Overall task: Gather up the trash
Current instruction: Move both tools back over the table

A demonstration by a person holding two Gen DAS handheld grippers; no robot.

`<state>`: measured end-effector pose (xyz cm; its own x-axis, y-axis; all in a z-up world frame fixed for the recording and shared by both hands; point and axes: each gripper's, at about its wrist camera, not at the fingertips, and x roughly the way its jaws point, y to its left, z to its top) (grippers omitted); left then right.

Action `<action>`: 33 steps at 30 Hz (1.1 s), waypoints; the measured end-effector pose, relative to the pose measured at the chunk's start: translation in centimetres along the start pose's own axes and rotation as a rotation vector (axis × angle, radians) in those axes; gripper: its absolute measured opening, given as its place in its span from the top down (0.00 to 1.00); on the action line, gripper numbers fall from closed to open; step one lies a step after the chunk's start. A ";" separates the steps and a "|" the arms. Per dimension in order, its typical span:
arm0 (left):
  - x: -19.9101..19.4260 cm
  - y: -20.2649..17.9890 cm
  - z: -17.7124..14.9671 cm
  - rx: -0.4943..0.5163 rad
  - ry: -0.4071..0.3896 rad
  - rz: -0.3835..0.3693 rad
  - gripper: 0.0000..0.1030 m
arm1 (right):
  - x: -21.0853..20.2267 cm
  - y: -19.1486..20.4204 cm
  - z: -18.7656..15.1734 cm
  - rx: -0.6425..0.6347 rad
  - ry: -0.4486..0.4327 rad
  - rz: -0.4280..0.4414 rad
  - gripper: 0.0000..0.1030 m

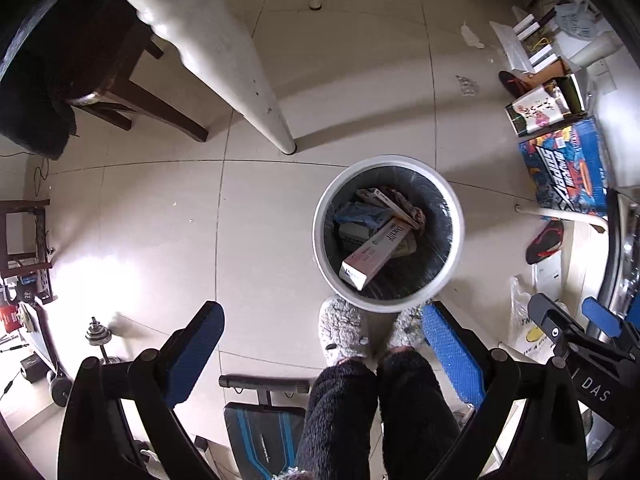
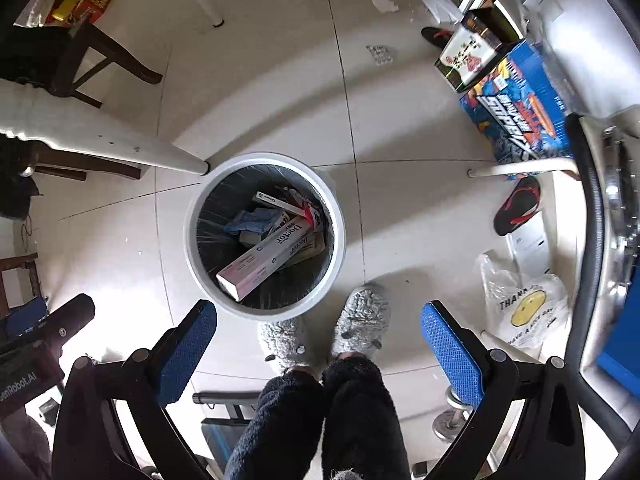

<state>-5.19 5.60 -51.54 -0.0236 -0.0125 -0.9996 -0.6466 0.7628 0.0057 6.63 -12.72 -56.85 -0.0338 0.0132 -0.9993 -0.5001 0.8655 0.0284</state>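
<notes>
White round bin [image 1: 325, 216] with a dark liner, seen from straight above, just right of centre in the left wrist view and left of centre in the right wrist view [image 2: 192, 216]. Inside: a long pink-and-white box [image 1: 376, 252] lying slantwise on top, a crumpled blue cloth [image 1: 360, 214] and other cartons beneath. Left gripper [image 1: 322, 354] at the bottom of its frame, blue-padded fingers spread wide, nothing between them. Right gripper [image 2: 318, 350] the same: spread wide, empty. Grey fluffy slippers [image 2: 362, 326] and dark fleece trouser legs [image 2: 352, 412] at bottom centre, toes just beside the bin rim. Pale tiled floor [image 1: 160, 220] all around. White table leg [image 2: 160, 156] ending just beside the bin's upper left rim. Scraps of paper [image 2: 382, 2] on the floor at upper right, well apart from the bin. Colourful blue carton [image 2: 516, 108] at right.
</notes>
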 end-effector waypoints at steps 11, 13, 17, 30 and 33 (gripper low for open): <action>-11.5 0.5 -3.3 0.038 -0.037 -0.033 0.02 | -14.4 1.2 -3.8 -0.028 -0.074 0.007 0.00; -13.9 0.4 -3.8 0.052 -0.051 -0.043 0.02 | -17.5 1.2 -4.6 -0.020 -0.082 0.012 0.00; -18.7 0.5 -4.6 0.083 -0.086 -0.051 0.02 | -23.3 1.1 -6.1 0.001 -0.105 0.020 0.00; -31.6 -0.4 1.8 0.078 -0.347 0.012 0.02 | -37.2 0.6 -3.5 0.094 -0.221 0.156 0.00; -33.4 -1.4 5.5 0.067 -0.399 0.025 0.02 | -39.6 -0.6 0.6 0.121 -0.256 0.160 0.00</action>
<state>0.69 8.50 -18.28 0.2677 0.2485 -0.9309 -0.5979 0.8005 0.0418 8.80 -13.50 -17.35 0.1225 0.2666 -0.9560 -0.3993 0.8951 0.1984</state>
